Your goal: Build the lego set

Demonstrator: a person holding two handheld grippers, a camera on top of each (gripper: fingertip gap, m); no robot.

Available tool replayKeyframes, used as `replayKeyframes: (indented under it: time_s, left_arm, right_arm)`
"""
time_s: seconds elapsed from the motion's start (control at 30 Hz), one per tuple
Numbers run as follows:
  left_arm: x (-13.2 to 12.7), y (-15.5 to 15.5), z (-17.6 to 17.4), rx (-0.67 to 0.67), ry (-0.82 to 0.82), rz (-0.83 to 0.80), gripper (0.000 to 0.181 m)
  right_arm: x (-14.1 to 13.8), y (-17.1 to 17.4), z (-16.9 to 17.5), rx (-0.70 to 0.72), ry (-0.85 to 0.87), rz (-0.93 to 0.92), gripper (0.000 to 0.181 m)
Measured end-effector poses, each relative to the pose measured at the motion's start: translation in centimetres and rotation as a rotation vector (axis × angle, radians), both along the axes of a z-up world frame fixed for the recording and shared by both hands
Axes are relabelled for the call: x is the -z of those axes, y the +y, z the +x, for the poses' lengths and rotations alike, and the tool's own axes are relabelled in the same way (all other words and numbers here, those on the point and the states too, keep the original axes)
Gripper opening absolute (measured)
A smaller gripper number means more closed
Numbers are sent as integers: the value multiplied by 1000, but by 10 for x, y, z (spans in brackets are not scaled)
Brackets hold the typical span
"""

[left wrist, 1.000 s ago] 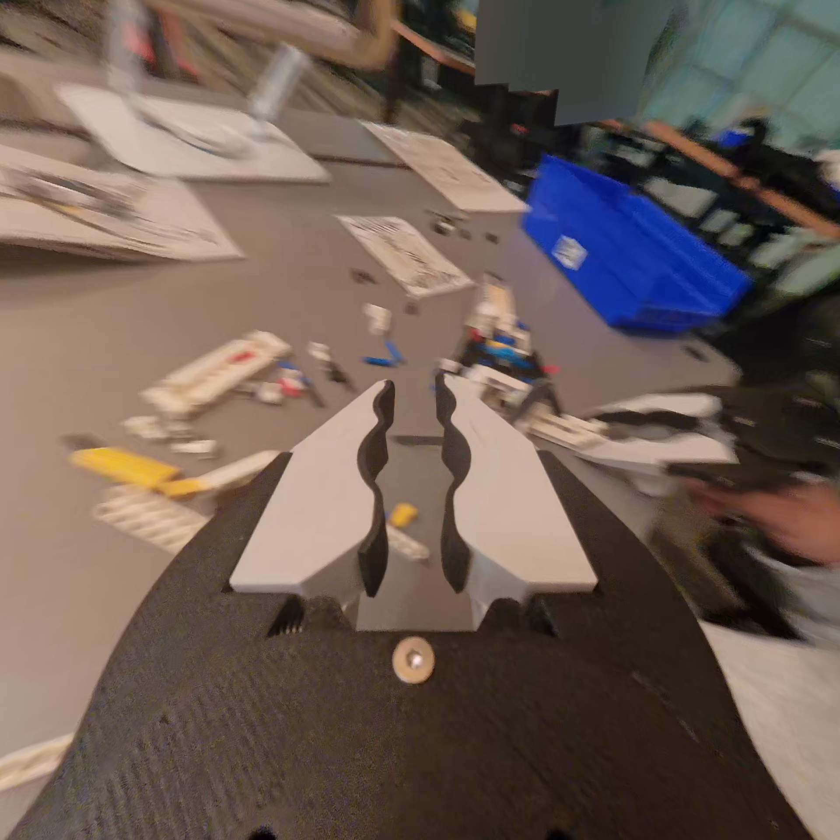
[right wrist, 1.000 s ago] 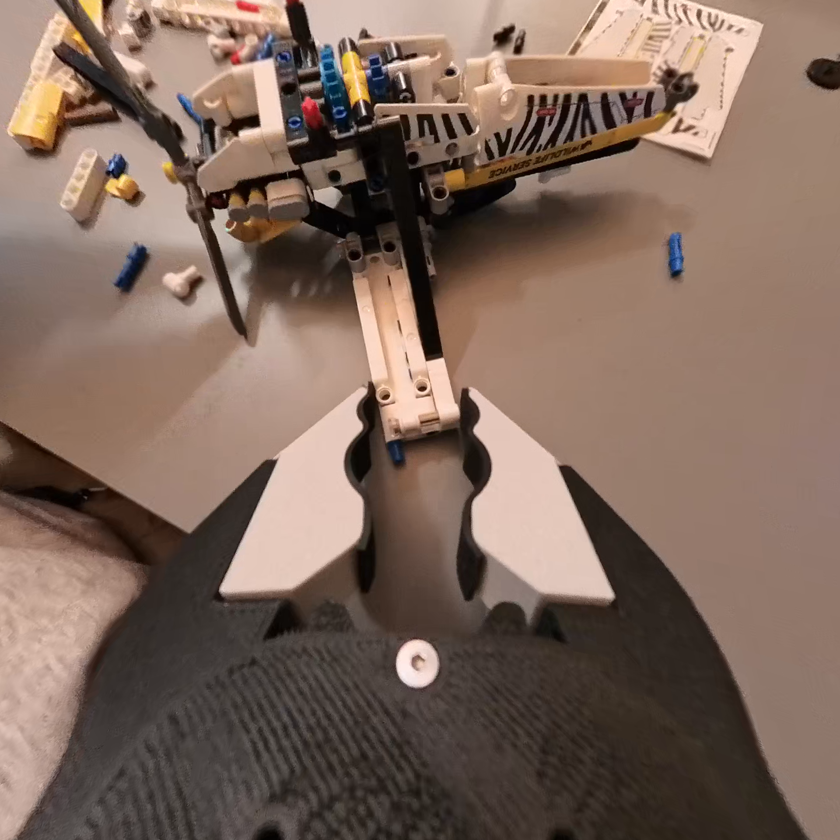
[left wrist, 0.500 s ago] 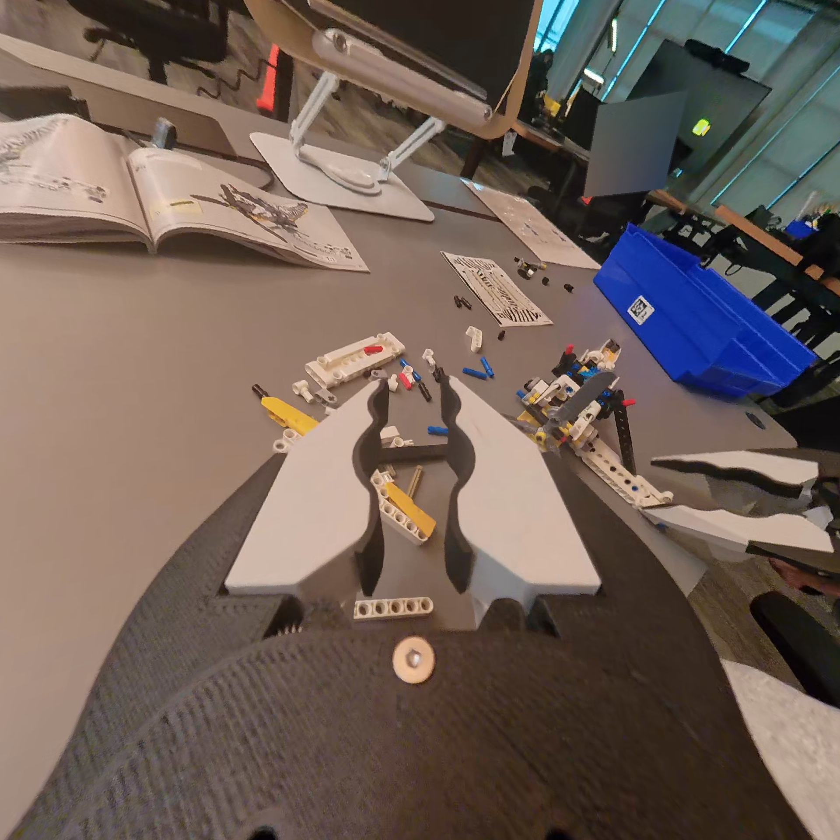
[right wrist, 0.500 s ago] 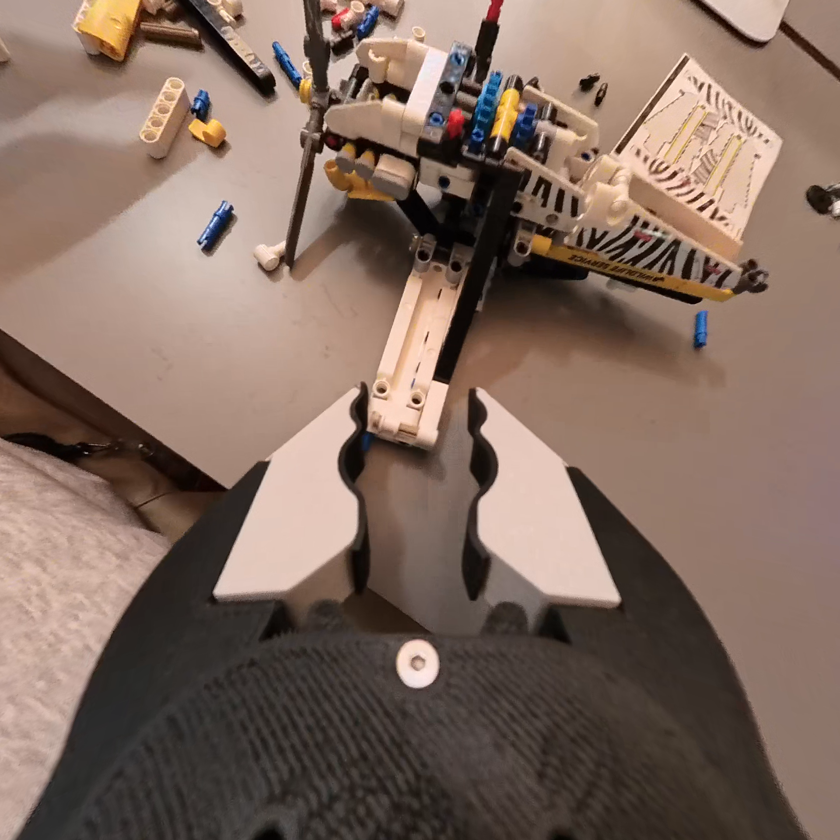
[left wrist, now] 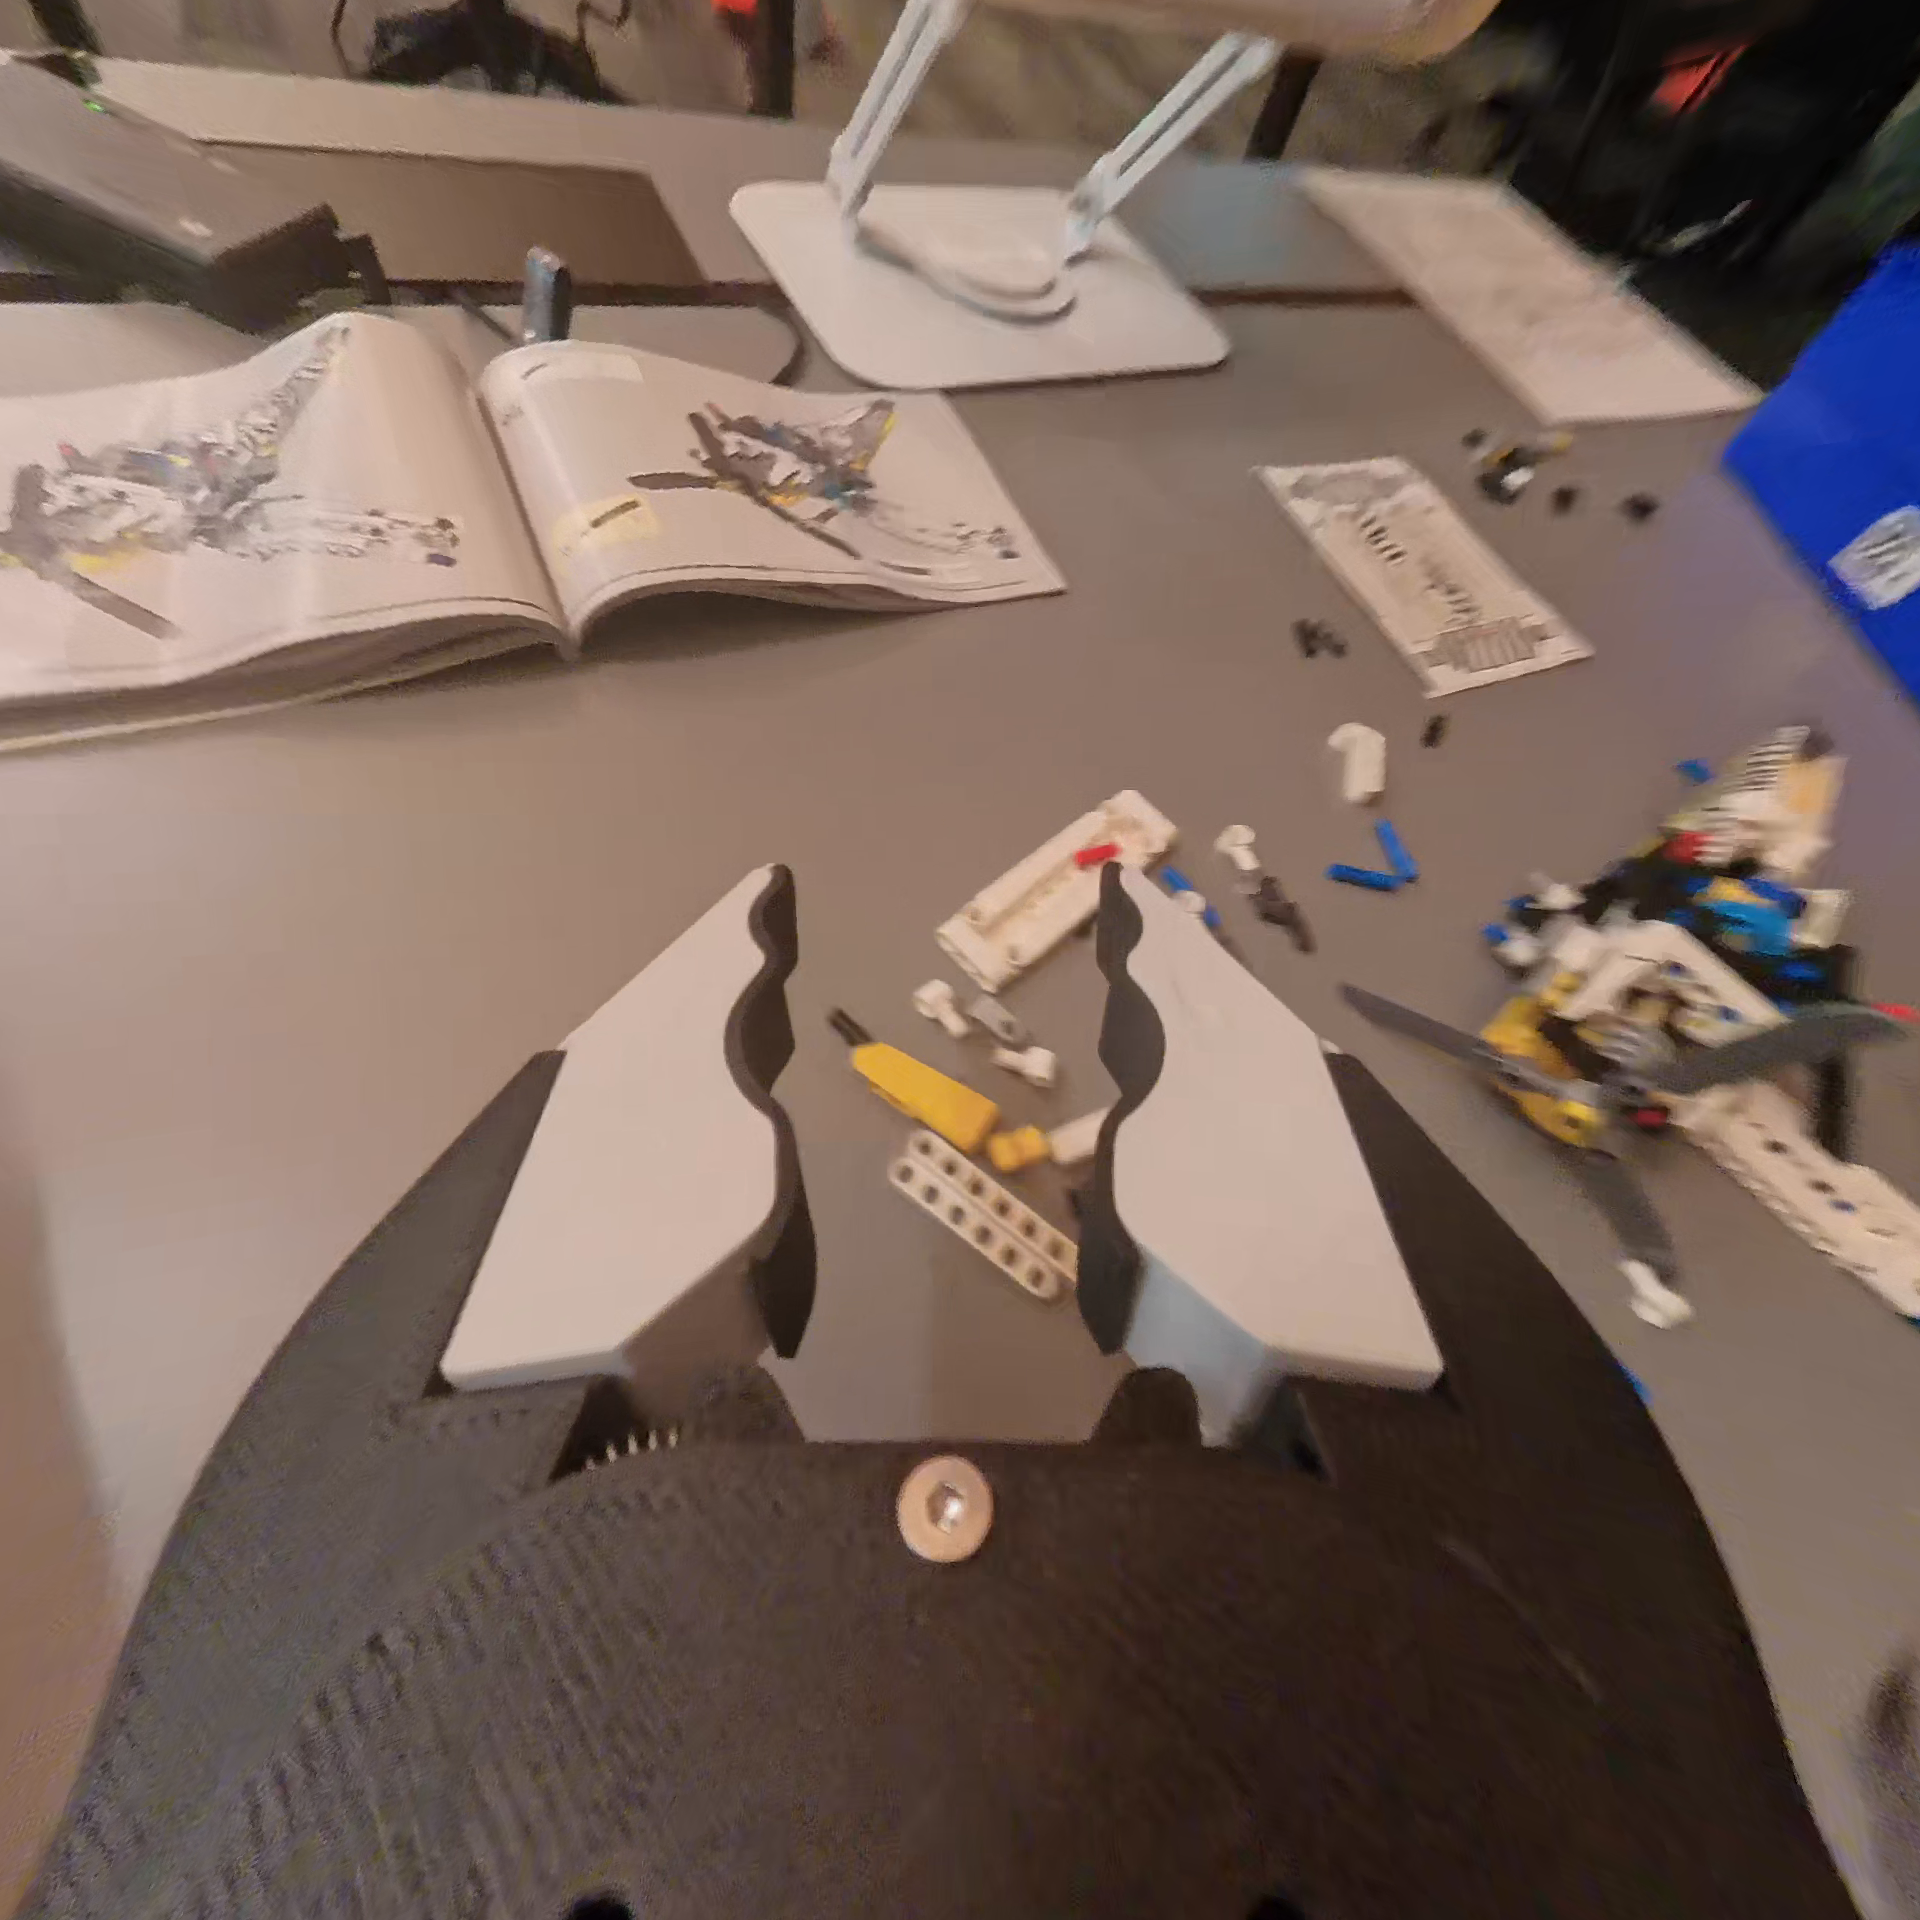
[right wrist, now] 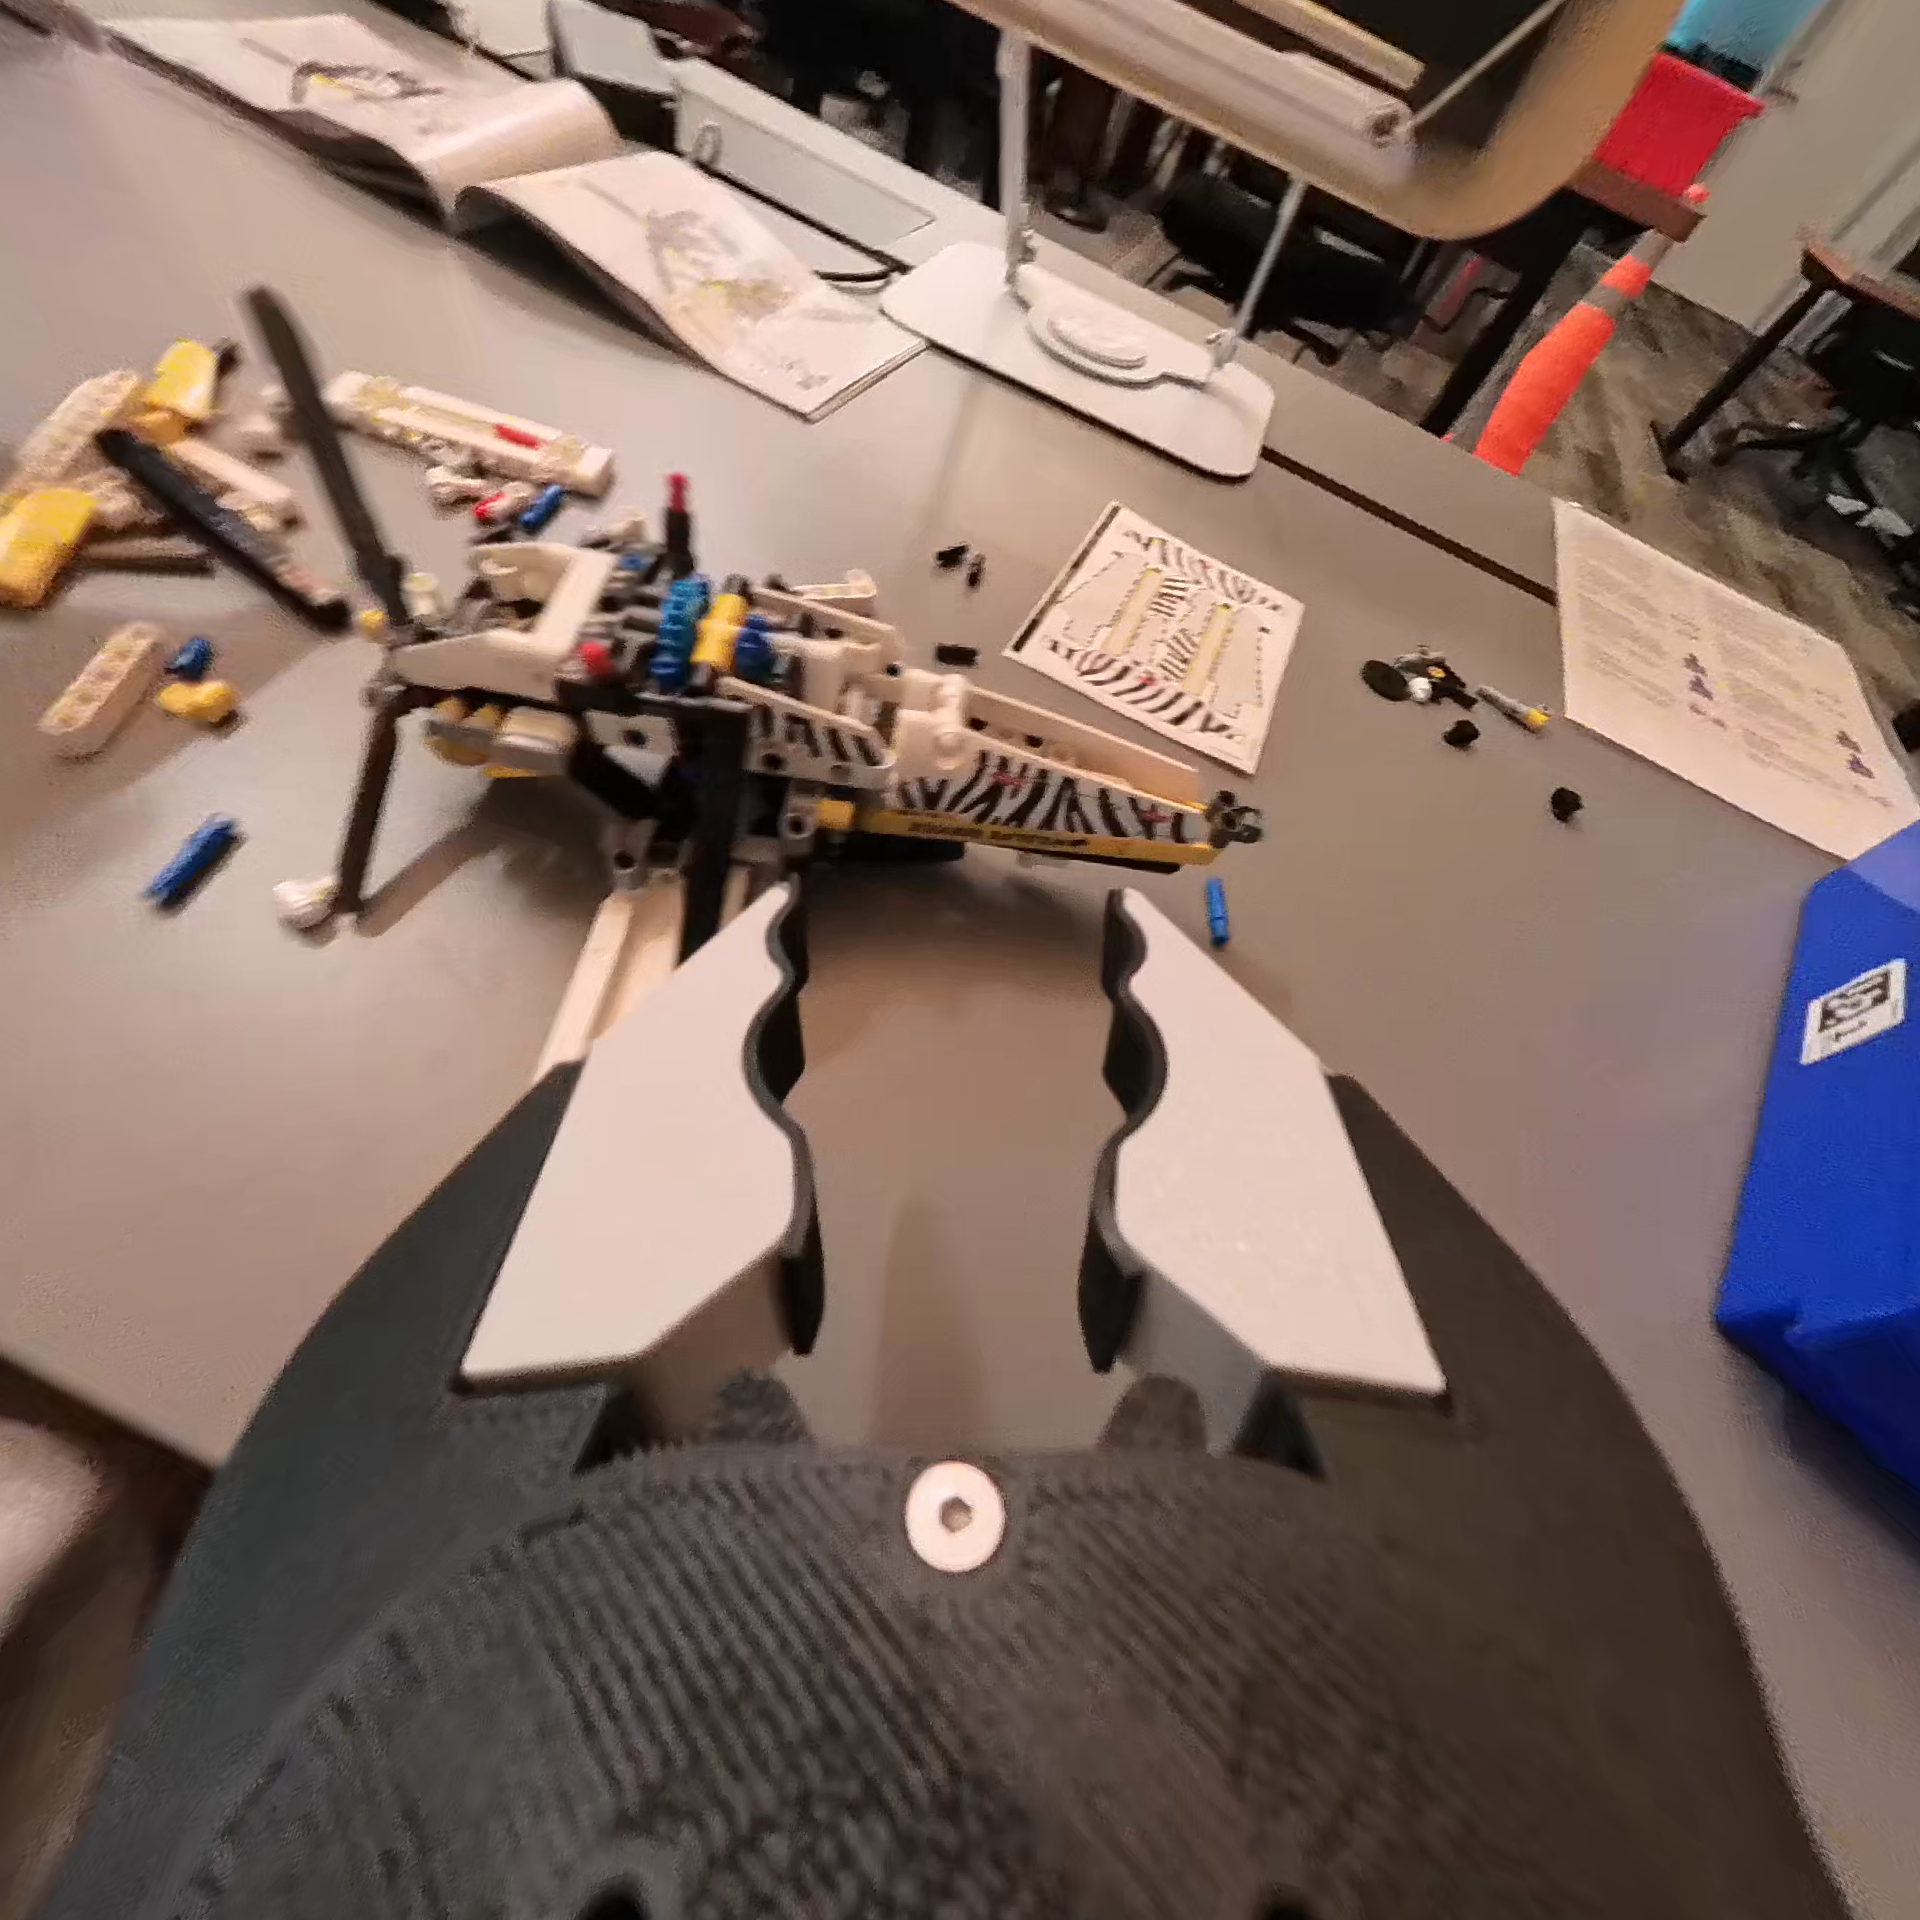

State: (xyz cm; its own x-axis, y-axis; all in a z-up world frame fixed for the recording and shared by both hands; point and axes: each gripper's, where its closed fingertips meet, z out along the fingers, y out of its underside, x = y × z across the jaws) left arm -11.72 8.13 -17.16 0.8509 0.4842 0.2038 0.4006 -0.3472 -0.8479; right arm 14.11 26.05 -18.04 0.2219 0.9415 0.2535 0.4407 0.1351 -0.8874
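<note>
Left tool (left wrist: pixel 945 894) released, empty — above loose pieces: yellow piece (left wrist: pixel 923 1083) and white beam (left wrist: pixel 982 1214) on the grey surface (left wrist: pixel 416 883). Model (right wrist: pixel 790 707) rests on the surface ahead of the right tool (right wrist: pixel 951 914) — released, empty.

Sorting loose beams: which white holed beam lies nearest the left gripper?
The short white holed beam between the left gripper's fingers, beside the yellow wedge piece; the longer white panel lies farther ahead.
</note>
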Motion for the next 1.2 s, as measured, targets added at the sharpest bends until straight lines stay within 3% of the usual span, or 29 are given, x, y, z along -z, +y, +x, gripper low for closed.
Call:
replayKeyframes:
  time_s: [0.17,0.23,0.37,0.43,0.6,0.63,0.67,0.83,0.97,1.03,1.2]
  left_arm:
    - [0,39,-62,2,72,-71,65]
    - [0,61,-87,16,64,-59,77]
    - [27,92,-141,9,56,-154,99]
    - [43,97,-161,7,79,-233,101]
    - [66,113,-148,133,-10,-222,101]
    - [67,110,-152,100,31,-232,101]
    - [70,105,-157,50,65,-272,82]
    - [74,100,-156,31,152,-361,76]
    - [69,89,-152,0,131,-405,46]
    - [64,84,-143,-3,116,-390,23]
    - [51,80,-107,-4,-112,-197,7]
  right_arm:
    - [-3,44,-4,74,136,-56,63]
    - [-9,50,-5,61,196,-107,66]
    - [-15,53,-5,49,252,-150,64]
    - [-18,52,-4,39,272,-142,61]
    - [-22,60,1,146,279,-36,53]
    - [-20,61,1,168,262,-10,52]
    - [-18,61,-1,175,237,13,49]
    - [-2,60,-12,171,107,82,45]
    - [1,58,-15,156,83,98,42]
    - [-1,58,-14,153,96,89,41]
    - [-5,59,-12,154,127,70,38]
